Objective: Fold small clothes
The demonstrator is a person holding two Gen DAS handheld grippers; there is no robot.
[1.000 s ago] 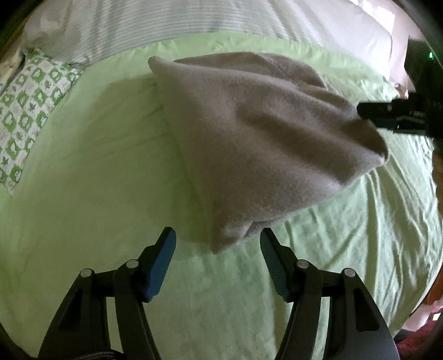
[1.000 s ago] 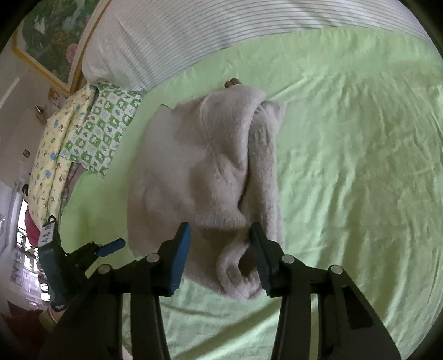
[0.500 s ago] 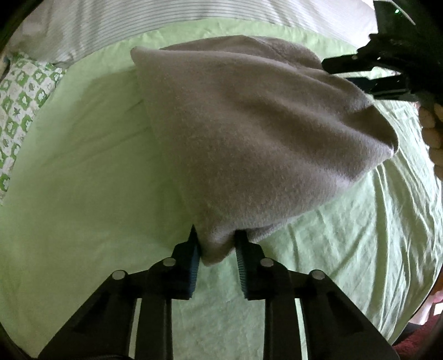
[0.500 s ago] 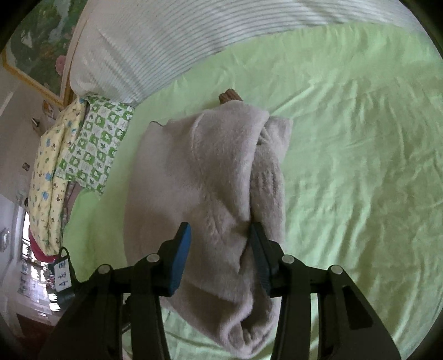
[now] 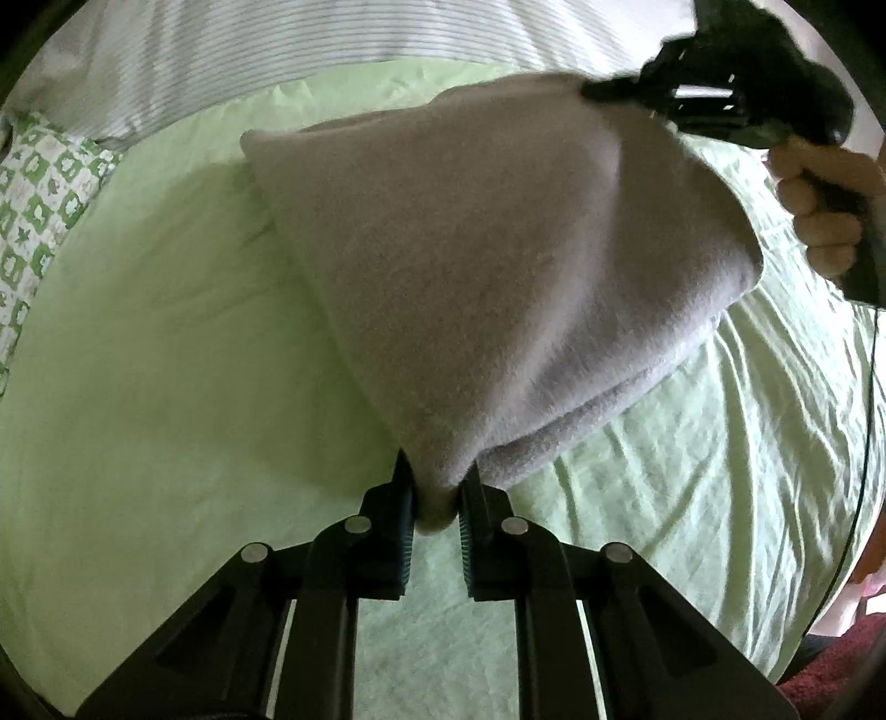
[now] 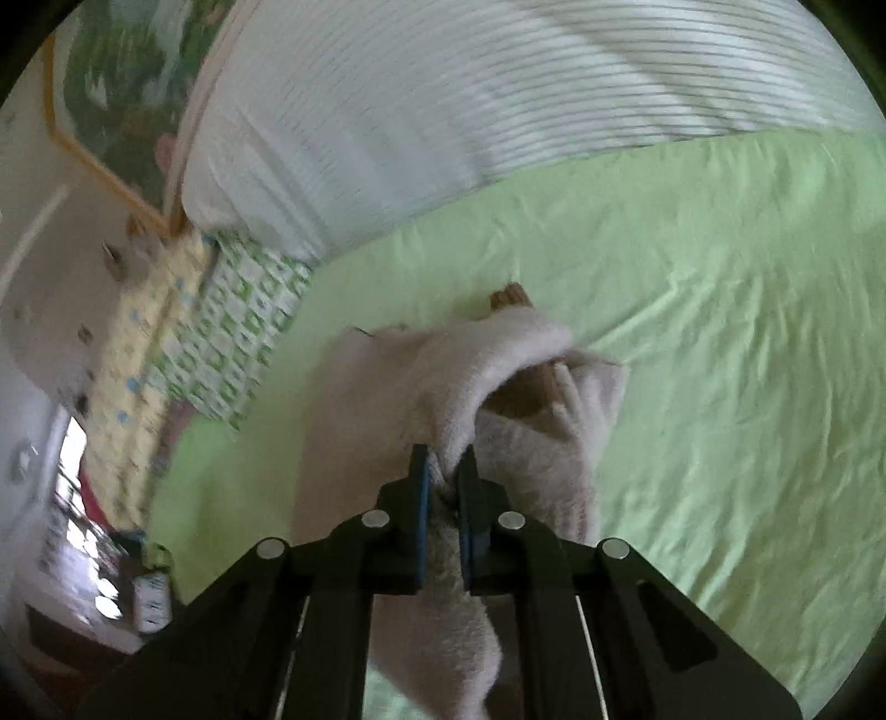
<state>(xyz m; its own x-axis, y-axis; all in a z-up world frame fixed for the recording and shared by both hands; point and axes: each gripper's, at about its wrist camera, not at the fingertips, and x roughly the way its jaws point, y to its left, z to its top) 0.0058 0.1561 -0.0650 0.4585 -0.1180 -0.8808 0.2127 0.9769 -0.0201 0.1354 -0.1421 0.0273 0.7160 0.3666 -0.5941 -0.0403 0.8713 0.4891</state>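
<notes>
The left gripper (image 5: 436, 498) tilts steeply down over the green sheet (image 5: 166, 387), its jaws closing on the near corner of the grey fleece garment (image 5: 498, 266), which fans away toward the striped bedding (image 5: 277, 50). The right gripper (image 6: 444, 482), held in a hand (image 5: 819, 205) at far right, angles down more gently, jaws closing on a fold of the garment's lifted edge.

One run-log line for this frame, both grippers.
left gripper: closing on grey fleece garment corner | right gripper: closing on its edge | garment partly lifted off green bedsheet
</notes>
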